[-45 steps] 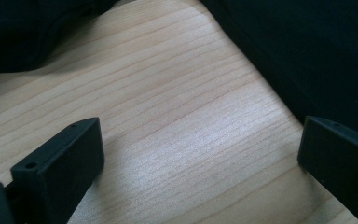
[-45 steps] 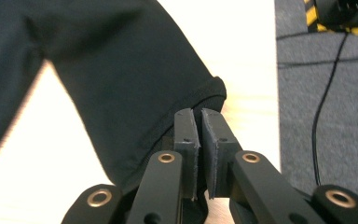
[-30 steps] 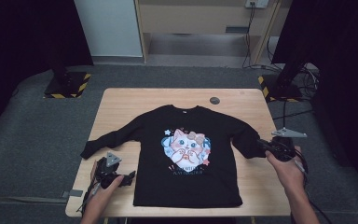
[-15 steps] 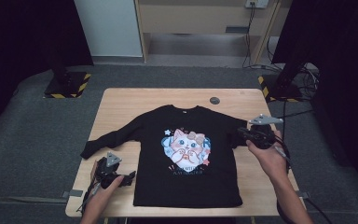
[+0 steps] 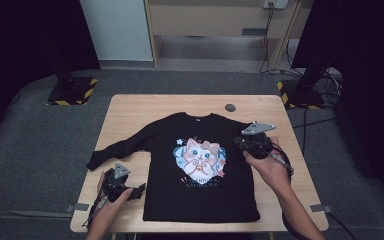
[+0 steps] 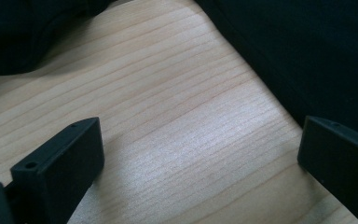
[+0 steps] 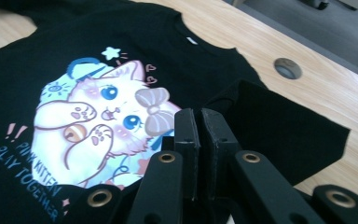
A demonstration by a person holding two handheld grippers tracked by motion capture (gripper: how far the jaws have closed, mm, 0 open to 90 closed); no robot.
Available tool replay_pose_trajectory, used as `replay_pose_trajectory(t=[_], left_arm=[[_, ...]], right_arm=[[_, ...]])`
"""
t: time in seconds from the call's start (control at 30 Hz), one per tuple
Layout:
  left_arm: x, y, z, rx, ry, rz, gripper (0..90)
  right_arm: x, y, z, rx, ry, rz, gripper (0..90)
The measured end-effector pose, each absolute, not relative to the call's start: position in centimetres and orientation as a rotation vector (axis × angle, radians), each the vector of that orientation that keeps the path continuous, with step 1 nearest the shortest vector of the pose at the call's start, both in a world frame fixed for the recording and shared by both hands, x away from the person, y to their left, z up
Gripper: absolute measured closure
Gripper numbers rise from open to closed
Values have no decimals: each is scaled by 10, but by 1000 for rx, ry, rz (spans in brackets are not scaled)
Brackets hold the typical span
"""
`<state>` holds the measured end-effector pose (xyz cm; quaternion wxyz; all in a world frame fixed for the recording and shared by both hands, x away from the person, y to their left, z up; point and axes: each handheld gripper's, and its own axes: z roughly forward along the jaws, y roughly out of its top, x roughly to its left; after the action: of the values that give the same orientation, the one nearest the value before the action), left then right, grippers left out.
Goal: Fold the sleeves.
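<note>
Your black long-sleeved T-shirt with a cat print (image 5: 200, 170) lies flat on the pale wooden counter (image 5: 130, 112). Your right tool (image 7: 199, 122) is clamped on its folded-in sleeve (image 7: 284, 135); your left tool (image 6: 200, 154) gapes wide, empty, beside the hem.

Black shirt (image 5: 200, 165), white-pink kitten print (image 7: 100, 126); pale wood table (image 5: 130, 112); black claws.

table (image 5: 130, 115): light wood | on it: black sweatshirt (image 5: 200, 200), spread flat
</note>
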<state>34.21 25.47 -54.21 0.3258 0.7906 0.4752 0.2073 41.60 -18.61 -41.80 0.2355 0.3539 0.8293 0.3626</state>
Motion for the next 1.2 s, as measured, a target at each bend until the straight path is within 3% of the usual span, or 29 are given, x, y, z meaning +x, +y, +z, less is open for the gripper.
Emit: replay_pose_trajectory(t=[0.6,1.2], left_arm=[[342,255,-542,2075,1240,541,0],[342,255,-542,2078,1236,540,0]], right_arm=[[405,-152,-427,819,2395,942,851],[394,-175,-402,776,2417,878,850]])
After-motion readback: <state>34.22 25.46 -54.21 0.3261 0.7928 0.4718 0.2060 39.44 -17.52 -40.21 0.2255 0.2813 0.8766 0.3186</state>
